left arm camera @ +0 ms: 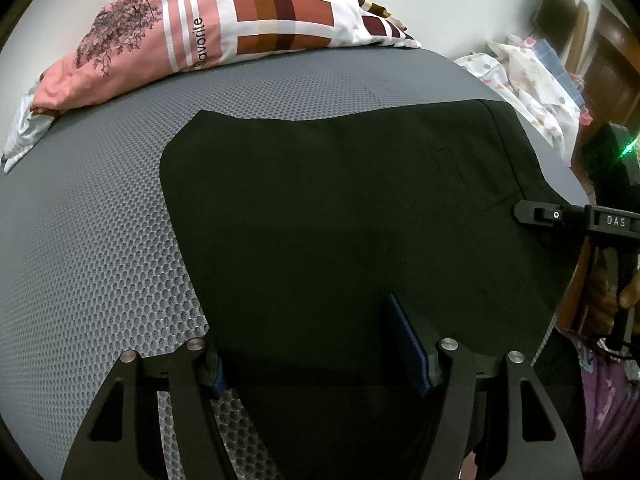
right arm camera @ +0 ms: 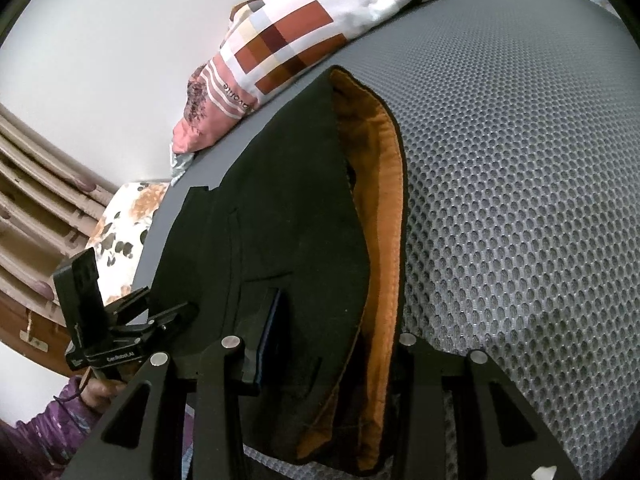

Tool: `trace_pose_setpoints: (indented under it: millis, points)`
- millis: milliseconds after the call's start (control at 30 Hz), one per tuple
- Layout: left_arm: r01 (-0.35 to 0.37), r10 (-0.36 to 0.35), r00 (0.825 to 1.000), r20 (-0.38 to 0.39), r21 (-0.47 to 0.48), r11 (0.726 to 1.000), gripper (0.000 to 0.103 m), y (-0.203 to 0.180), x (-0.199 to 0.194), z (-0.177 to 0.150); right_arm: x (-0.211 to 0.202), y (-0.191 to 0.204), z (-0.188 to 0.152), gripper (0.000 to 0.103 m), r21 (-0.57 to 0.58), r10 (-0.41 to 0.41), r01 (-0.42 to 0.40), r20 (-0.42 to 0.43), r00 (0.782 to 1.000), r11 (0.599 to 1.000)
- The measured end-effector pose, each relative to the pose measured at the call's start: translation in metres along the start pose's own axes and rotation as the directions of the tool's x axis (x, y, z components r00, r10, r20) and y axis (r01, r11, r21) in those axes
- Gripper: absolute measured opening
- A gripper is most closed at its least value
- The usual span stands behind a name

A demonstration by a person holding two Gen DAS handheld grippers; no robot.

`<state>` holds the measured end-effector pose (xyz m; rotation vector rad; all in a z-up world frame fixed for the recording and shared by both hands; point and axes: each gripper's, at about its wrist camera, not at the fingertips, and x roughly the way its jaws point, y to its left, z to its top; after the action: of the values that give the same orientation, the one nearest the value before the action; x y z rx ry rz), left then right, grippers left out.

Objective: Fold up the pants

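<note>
Black fabric of the pants (left arm camera: pixel 340 208) fills the space between the two fingers of the left gripper (left arm camera: pixel 320 360), and in the left wrist view the cloth spreads from there toward 12 o'clock over the grey mesh mattress (left arm camera: pixel 100 220). Its jaws stand apart with the near edge of the pants between them; whether the blue pads press on the cloth I cannot tell, because the lower part is in shadow. From the right wrist view, the right gripper (right arm camera: pixel 320 356) stands at the waist end, where the orange lining (right arm camera: pixel 384 184) shows along the edge from 12 o'clock down to 6 o'clock. One blue pad lies on top of the black cloth and the other finger is hidden below the folded edge, so it seems to hold this edge, though the contact itself is not clear. The long axis of the pants runs across the left wrist view, from 9 o'clock to 3 o'clock, and the right gripper appears there at 3 o'clock on the far end of the cloth. Both grippers are at the near long edge, the left one nearer to the middle. I judge that the next fold carries this near edge toward the checked pillow (left arm camera: pixel 240 20) at 12 o'clock, so both hands need to lift together.
</note>
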<state>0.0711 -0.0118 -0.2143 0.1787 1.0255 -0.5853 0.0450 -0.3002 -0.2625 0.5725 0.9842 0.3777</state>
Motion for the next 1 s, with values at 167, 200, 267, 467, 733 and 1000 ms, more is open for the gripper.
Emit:
trace_pose_setpoints:
  millis: [167, 200, 267, 467, 733, 1000]
  points:
    - [-0.042, 0.042, 0.999, 0.016, 0.036, 0.998, 0.066, -0.0059, -0.0009, 0.0008, 0.0034, 0.0016, 0.008, 0.033, -0.033, 0.004, -0.005, -0.022, 1.0, 0.999]
    - [-0.051, 0.05, 0.999, 0.02, 0.043, 0.998, 0.065, -0.0073, -0.0013, 0.0008, 0.0039, 0.0012, 0.0088, 0.033, -0.032, 0.011, -0.012, -0.022, 1.0, 0.999]
    - [-0.067, 0.066, 0.997, 0.027, 0.053, 0.996, 0.064, -0.0093, -0.0022, 0.0014, 0.0047, 0.0011, 0.0094, 0.033, -0.036, 0.017, -0.017, -0.021, 1.0, 0.999]
    - [-0.076, 0.074, 0.997, 0.029, 0.045, 0.996, 0.059, -0.0062, -0.0028, 0.0033, 0.0064, 0.0003, 0.0103, 0.032, -0.041, 0.029, -0.03, -0.019, 0.999, 0.999]
    - [-0.081, 0.08, 0.996, 0.028, 0.038, 0.996, 0.059, -0.0068, -0.003, 0.002, 0.0055, -0.0004, 0.0075, 0.032, -0.039, 0.024, -0.024, -0.003, 1.0, 0.999]
    - [-0.086, 0.085, 0.996, 0.02, 0.021, 0.996, 0.059, -0.0055, -0.0029, 0.0023, 0.0026, -0.0015, 0.0042, 0.032, -0.022, 0.018, -0.018, -0.001, 1.0, 1.0]
